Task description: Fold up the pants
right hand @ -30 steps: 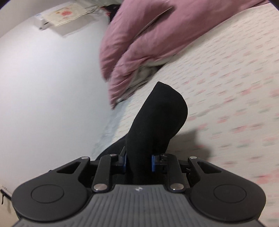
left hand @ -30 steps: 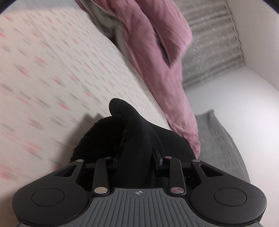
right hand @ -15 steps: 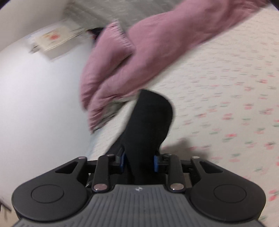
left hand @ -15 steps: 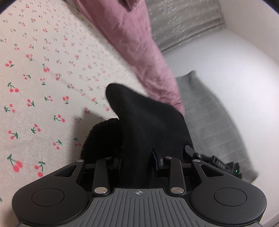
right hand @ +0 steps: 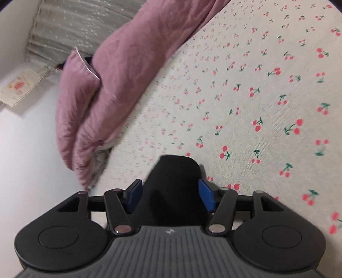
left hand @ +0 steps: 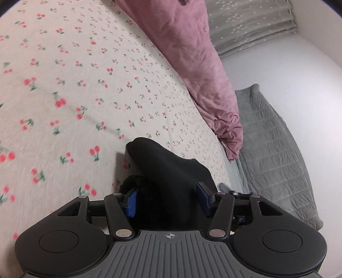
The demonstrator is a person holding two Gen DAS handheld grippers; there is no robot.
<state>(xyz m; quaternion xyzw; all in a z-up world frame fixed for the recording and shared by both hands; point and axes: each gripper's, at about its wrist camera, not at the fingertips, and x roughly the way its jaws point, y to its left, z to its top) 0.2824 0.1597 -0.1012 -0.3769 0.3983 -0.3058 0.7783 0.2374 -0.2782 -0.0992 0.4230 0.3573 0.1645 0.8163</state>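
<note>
The black pants (left hand: 164,169) lie bunched on the cherry-print bed sheet (left hand: 74,85), right in front of my left gripper (left hand: 167,201). Its blue pads (left hand: 131,203) stand apart on either side of the cloth, so it is open. In the right wrist view another fold of the black pants (right hand: 173,184) sits between the spread blue pads (right hand: 206,197) of my right gripper (right hand: 171,196), which is open too. The cloth rests on the sheet (right hand: 256,85). How the rest of the pants lie is hidden by the grippers.
A pink duvet (left hand: 192,64) lies along the far side of the bed and also shows in the right wrist view (right hand: 111,85). A grey quilted blanket (left hand: 273,149) hangs by the bed's edge. Grey curtains (right hand: 81,19) and a white wall lie beyond.
Both grippers have opened and let go of the black pants, which have dropped lower onto the sheet. Both cameras now look down closer to the bed.
</note>
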